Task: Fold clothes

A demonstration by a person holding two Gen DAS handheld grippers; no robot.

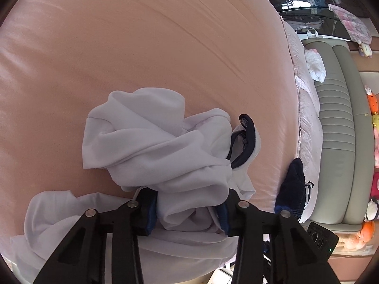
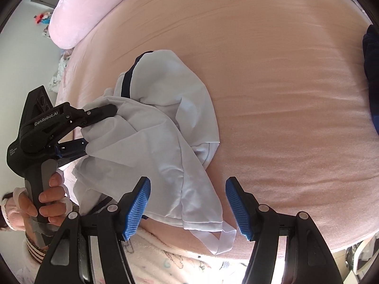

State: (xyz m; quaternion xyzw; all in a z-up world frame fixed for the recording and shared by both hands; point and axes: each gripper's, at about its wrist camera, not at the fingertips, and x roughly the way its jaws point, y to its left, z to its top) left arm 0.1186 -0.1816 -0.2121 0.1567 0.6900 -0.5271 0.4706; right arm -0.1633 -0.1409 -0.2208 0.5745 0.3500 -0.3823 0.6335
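On the near part of the pink bed sheet [image 2: 284,90] lies a crumpled white shirt [image 2: 161,127]. Left gripper [image 1: 188,207] pinches a bunch of it, likely to lift and spread; right gripper [image 2: 188,207] hovers spread above its hem.

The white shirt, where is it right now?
The white shirt lies crumpled on the pink bed; the left gripper pinches its left edge.

The left tool [image 1: 189,209] pinches a crumpled white garment [image 1: 151,142] on the pink bed [image 1: 142,35].
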